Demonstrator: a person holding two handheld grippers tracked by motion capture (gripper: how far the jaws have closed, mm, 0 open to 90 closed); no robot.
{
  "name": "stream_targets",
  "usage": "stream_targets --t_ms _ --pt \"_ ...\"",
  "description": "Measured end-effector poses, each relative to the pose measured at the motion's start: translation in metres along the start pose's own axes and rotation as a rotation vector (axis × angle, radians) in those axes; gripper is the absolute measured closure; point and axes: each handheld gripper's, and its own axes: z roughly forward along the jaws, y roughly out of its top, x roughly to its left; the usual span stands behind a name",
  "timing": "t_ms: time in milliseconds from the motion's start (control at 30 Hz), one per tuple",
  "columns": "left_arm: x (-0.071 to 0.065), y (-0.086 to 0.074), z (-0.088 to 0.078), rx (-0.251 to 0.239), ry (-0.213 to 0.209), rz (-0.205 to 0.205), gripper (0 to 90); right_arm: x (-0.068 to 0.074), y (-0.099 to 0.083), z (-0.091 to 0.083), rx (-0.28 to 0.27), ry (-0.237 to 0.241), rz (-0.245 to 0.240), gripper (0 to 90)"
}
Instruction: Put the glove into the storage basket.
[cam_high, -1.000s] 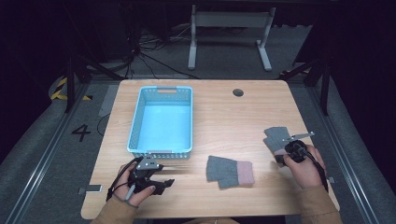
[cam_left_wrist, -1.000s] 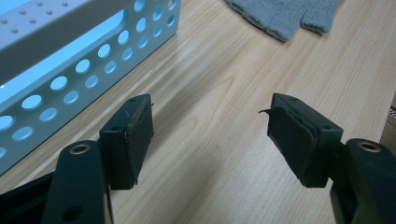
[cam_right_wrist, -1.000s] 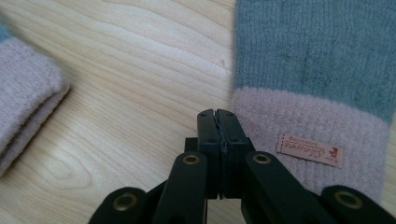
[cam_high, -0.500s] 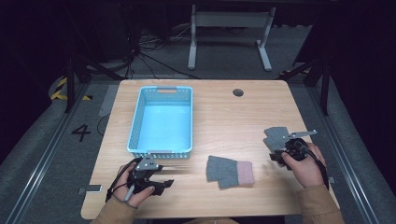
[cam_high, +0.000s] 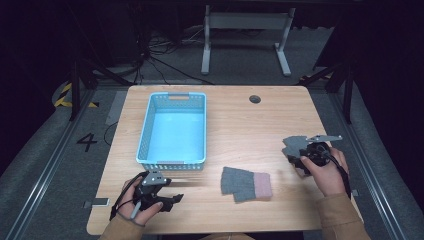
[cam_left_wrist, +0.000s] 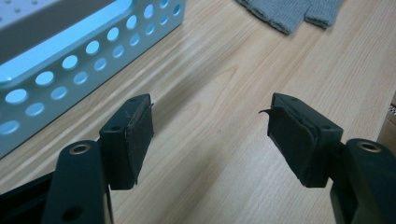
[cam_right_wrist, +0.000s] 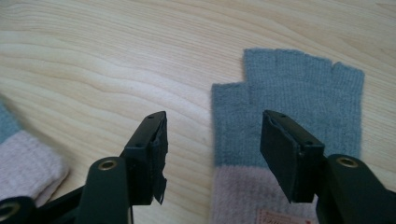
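The fingers (cam_right_wrist: 149, 154) of the right gripper (cam_right_wrist: 212, 140) are spread wide and have just been opening. Nothing is pinched between them. One finger is over bare wood and the other is over a grey glove (cam_right_wrist: 289, 98) with a pink cuff. This glove lies flat near the right edge of the table (cam_high: 240, 125), just past the right gripper (cam_high: 306, 156) in the high view.

The left gripper (cam_left_wrist: 210, 135) has its fingers (cam_left_wrist: 133, 140) spread apart too, with only bare wood between them. It sits low by the near left corner of the table (cam_high: 165, 192).

A second grey glove (cam_high: 246, 183) lies flat in the near middle of the table, well apart from both grippers. A blue basket (cam_high: 145, 135) stands on the left half of the table. Its near wall is just beyond the left gripper.

There is wide open wood between the basket and the right glove. The far right part of the table is bare apart from a small dark hole (cam_high: 255, 98) near the far edge.
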Motion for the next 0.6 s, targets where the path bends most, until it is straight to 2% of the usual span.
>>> stream_targets --t_ms 167,233,300,367,567,600 --pt "0.001 0.000 -0.001 -0.004 0.002 -0.006 32.1 -0.008 0.001 0.006 0.005 -0.014 0.020 40.5" --pt "0.001 -0.001 0.001 0.001 0.005 -0.002 32.1 -0.015 0.001 0.010 0.007 -0.042 0.029 39.7" --pt "0.001 -0.001 0.001 0.004 0.002 -0.003 32.0 -0.018 0.001 0.011 0.009 -0.045 0.037 39.2" --pt "0.000 -0.002 0.001 0.005 0.001 -0.003 32.0 -0.024 -0.001 0.016 0.031 -0.065 0.055 38.5" --pt "0.000 -0.002 0.001 0.008 0.000 -0.004 31.9 -0.028 -0.001 0.024 0.052 -0.106 0.052 36.9" --pt "0.000 -0.002 0.001 0.009 0.000 -0.004 31.9 -0.027 -0.001 0.026 0.061 -0.125 0.046 36.5"
